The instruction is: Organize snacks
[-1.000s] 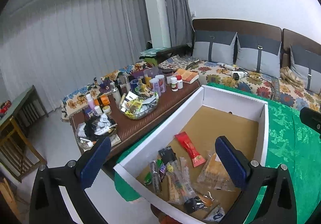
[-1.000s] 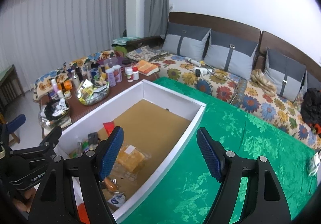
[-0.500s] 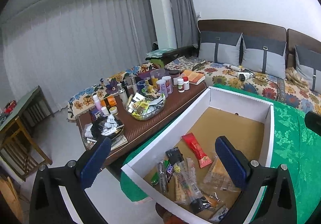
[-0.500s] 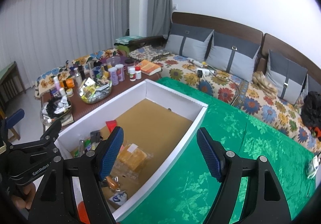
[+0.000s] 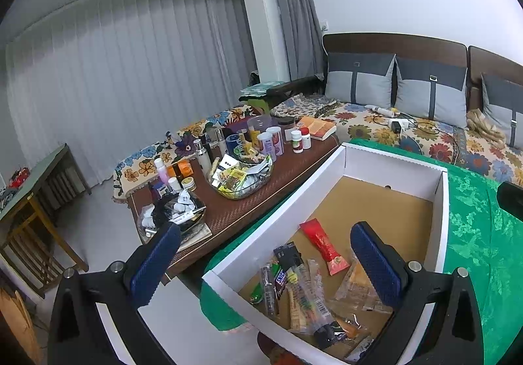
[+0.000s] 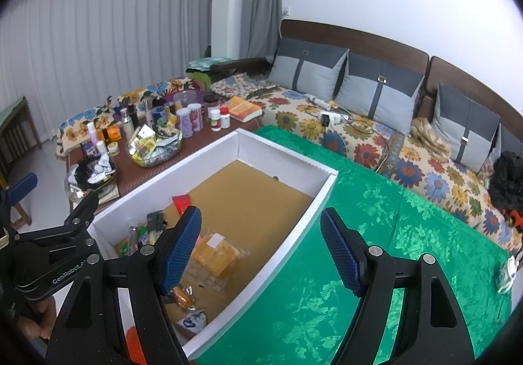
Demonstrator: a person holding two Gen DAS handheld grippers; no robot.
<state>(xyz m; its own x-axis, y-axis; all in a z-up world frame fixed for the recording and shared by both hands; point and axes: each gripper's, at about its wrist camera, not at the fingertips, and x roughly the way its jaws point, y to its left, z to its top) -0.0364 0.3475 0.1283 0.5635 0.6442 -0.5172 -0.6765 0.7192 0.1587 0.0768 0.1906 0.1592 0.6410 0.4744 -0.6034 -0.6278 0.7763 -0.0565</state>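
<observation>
Snacks [image 5: 304, 286] lie unmoved in the white box [image 5: 395, 162] — both claws [image 5: 264, 262] [image 6: 261, 250] stay wide, empty.

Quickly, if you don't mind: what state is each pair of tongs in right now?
Left tongs: open, holding nothing, above the white box.
Right tongs: open, holding nothing.

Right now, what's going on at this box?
A person holds a pair of tongs in each hand over a white box on a green cloth. Both the left tongs and the right tongs are open and hold nothing. Snacks lie piled at the box's near end: a red packet, a yellow bag and assorted bars. The far end is bare. No sorting looks begun.
</observation>
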